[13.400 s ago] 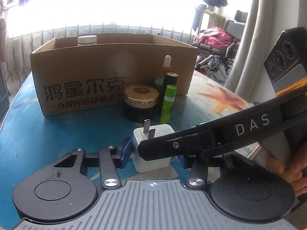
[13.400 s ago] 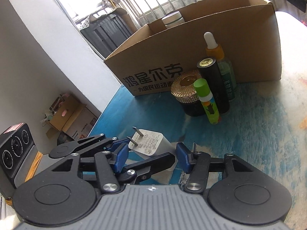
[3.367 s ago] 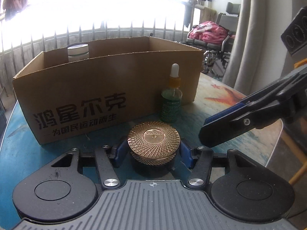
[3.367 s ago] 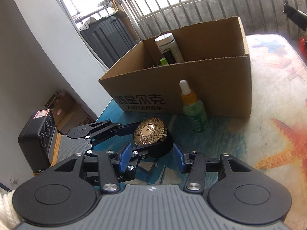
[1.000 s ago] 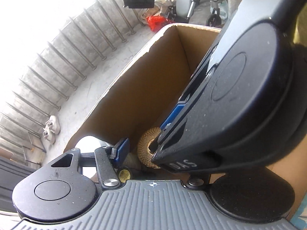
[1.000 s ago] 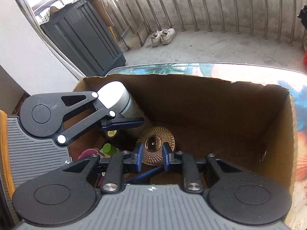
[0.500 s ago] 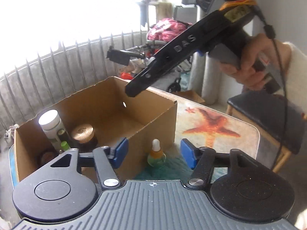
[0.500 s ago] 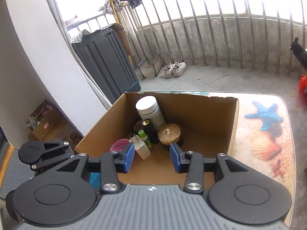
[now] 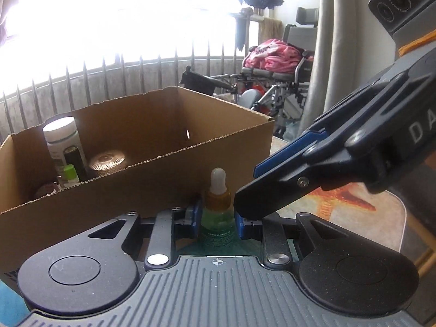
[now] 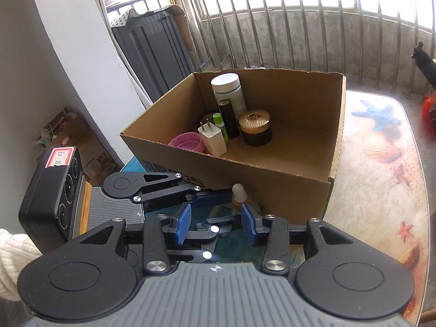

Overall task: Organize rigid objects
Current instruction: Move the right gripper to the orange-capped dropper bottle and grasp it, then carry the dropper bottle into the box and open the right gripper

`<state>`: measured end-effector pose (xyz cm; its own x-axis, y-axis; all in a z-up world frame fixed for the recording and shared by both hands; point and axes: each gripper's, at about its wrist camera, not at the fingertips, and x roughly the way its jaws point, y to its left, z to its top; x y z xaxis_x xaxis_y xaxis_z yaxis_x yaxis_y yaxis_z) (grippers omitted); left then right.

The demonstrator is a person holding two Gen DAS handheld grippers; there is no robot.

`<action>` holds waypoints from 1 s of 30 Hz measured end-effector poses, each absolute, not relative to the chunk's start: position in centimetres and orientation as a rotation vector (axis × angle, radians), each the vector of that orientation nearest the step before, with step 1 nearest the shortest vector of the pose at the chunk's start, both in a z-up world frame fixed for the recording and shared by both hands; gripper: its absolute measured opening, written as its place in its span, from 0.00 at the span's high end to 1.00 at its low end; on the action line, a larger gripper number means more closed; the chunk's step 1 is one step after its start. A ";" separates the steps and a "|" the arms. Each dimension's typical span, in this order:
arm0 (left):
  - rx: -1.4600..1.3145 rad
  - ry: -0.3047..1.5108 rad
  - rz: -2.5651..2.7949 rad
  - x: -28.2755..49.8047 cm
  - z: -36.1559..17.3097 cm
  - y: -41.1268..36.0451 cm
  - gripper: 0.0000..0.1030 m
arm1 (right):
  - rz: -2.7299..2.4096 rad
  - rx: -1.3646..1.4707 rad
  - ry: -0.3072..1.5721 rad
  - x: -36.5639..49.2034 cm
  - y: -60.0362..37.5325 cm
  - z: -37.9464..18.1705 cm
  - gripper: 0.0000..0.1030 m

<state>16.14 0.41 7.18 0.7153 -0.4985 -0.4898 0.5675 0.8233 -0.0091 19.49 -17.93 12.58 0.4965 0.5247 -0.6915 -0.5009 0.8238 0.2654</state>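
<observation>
Small green glass dropper bottle, amber collar, white rubber bulb: upright on the blue printed bench, touching the front wall of the open brown cardboard box. Left gripper fingers pinch its body on both sides. Right gripper hovers just above, fingers spread, holding nothing. Gold-lidded black jar stands inside the box.

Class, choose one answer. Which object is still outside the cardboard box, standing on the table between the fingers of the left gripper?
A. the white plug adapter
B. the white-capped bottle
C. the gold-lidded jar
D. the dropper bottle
D: the dropper bottle stands outside the cardboard box, between the left gripper's blue pads; the other three sit inside.
</observation>
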 end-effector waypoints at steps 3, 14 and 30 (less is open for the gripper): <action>0.169 0.504 -0.610 15.8 7.2 0.4 0.82 | 0.602 0.009 0.832 19.4 -17.6 11.9 0.57; 0.120 0.497 -0.648 15.6 8.6 2.1 0.82 | 0.625 -0.019 0.792 18.1 -16.0 12.9 0.88; 0.247 0.444 -0.582 23.3 16.9 3.4 0.82 | 0.662 -0.059 0.617 22.2 -13.1 23.0 0.87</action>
